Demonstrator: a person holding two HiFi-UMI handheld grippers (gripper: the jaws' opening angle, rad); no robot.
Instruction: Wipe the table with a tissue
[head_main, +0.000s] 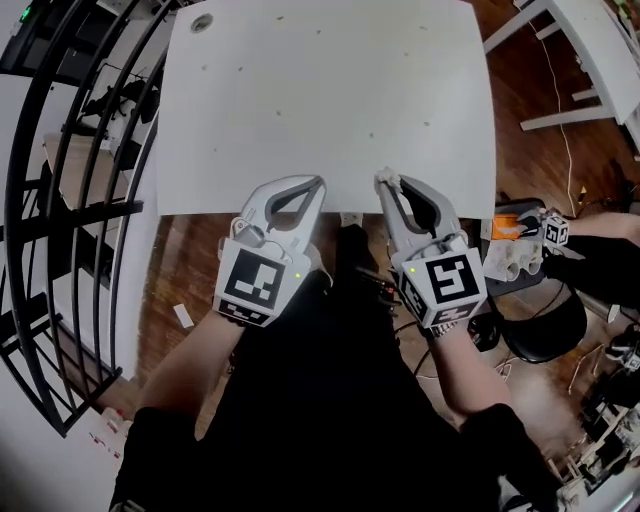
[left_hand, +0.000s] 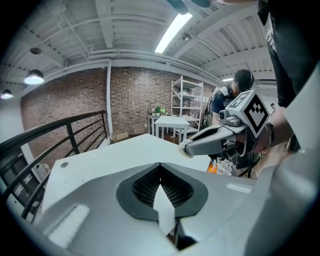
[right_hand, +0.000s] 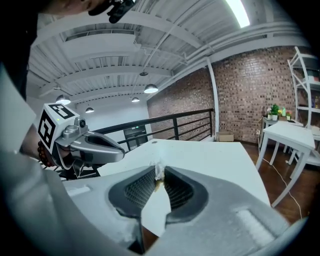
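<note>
A white table (head_main: 330, 100) with small dark specks fills the upper head view. Both grippers hover side by side at its near edge. My right gripper (head_main: 384, 181) is shut on a small crumpled scrap of white tissue (right_hand: 159, 171), which sticks out at the tips of its jaws; the scrap also shows as a pale lump (left_hand: 184, 148) in the left gripper view. My left gripper (head_main: 316, 184) is shut with nothing between its jaws, and its tips meet over the table top (left_hand: 125, 150).
A black curved railing (head_main: 60, 200) runs along the table's left side. To the right stand a black chair (head_main: 545, 320), an orange object (head_main: 515, 225) and another person's hand with a marker cube (head_main: 556, 231). Another white table (head_main: 600, 50) is at the far right.
</note>
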